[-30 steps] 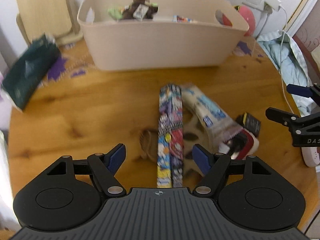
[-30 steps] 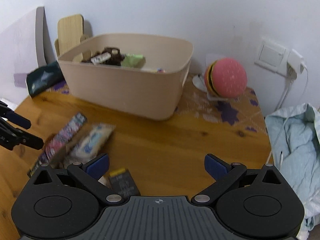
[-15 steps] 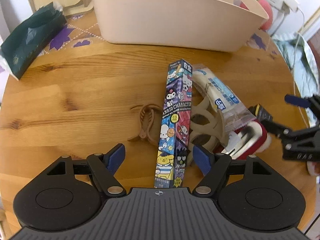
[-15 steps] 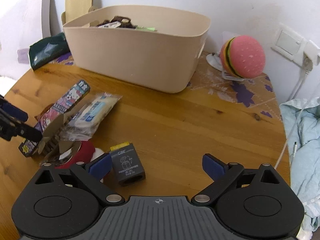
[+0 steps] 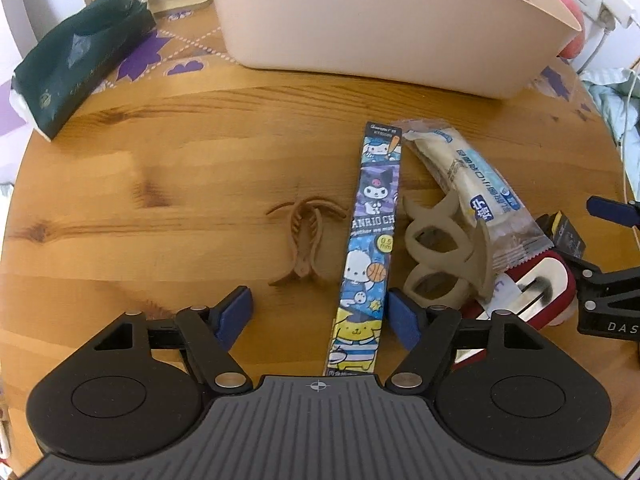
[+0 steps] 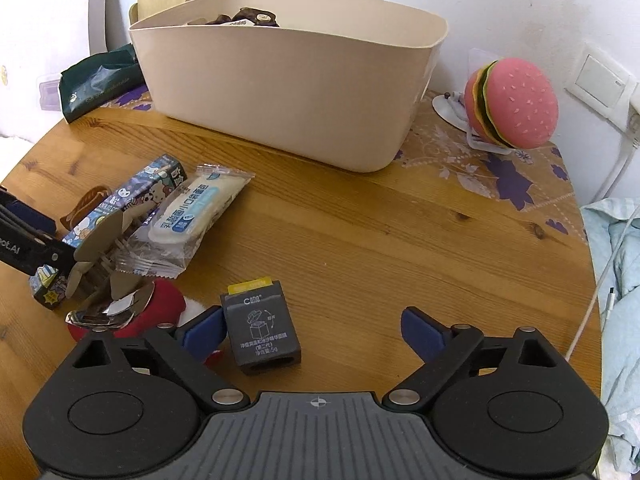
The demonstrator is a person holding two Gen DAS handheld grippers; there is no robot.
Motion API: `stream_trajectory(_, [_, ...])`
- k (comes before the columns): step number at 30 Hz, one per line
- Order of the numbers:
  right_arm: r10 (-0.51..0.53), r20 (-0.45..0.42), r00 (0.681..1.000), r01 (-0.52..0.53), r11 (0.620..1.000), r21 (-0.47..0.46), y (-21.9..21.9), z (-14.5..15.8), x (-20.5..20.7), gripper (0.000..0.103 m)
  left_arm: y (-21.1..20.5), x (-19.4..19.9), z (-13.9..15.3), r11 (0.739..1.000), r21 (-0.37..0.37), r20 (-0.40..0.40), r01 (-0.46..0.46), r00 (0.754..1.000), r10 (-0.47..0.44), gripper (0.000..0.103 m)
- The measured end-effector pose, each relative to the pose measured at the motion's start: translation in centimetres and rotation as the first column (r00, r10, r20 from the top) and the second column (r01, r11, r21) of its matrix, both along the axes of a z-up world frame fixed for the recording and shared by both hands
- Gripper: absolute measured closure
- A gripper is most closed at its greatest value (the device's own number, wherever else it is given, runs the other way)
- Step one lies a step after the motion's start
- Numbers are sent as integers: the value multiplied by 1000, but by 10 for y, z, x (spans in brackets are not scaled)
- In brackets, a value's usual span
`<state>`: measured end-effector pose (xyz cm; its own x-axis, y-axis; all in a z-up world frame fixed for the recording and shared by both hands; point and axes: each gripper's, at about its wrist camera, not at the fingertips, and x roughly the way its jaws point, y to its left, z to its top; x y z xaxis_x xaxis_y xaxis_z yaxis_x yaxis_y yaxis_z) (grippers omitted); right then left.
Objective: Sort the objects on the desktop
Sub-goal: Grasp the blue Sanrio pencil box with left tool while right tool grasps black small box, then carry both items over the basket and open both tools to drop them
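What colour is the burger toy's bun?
Pink bun, with tiny pale flecks; the right wrist view shows it best.

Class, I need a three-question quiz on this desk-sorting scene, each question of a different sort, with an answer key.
1. True or false: the left gripper is shut on the cartoon box.
2. Which lies nearest the right gripper? A. burger toy B. grey box C. bin
3. Fill in: the small brown hair clip lies to the ____ of the cartoon box in the left wrist view.

Key: 1 false, its jaws are open around the box's near end; 2 B; 3 left.
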<state>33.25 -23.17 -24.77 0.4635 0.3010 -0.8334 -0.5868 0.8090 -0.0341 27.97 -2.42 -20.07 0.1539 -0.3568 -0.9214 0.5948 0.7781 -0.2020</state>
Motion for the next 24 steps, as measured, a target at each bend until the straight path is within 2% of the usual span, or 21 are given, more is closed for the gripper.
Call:
stream_trajectory(6, [23, -19, 1000, -22, 1000, 6, 4, -3, 1, 23, 1, -13, 5, 999, 34, 33, 25, 999, -26, 50])
stream_trajectory(10, [40, -34, 999, -39, 999, 13, 7, -5, -2, 36, -2, -18, 8, 998, 35, 48, 55, 997, -57, 73])
stream_trajectory(11, [47, -29, 998, -46, 999, 11, 8, -6, -4, 40, -4, -19, 8, 998, 35, 47, 61, 997, -63, 76])
stream_trajectory(18, [91, -26, 995, -91, 996, 12, 13, -3, -14, 73, -5, -22, 9, 995, 24, 29, 94, 995, -95, 80])
stream_trajectory(24, [78, -42, 996, -78, 997, 15, 13, -1, -20, 74, 3, -25, 8, 995, 3, 3, 97, 995, -97, 80])
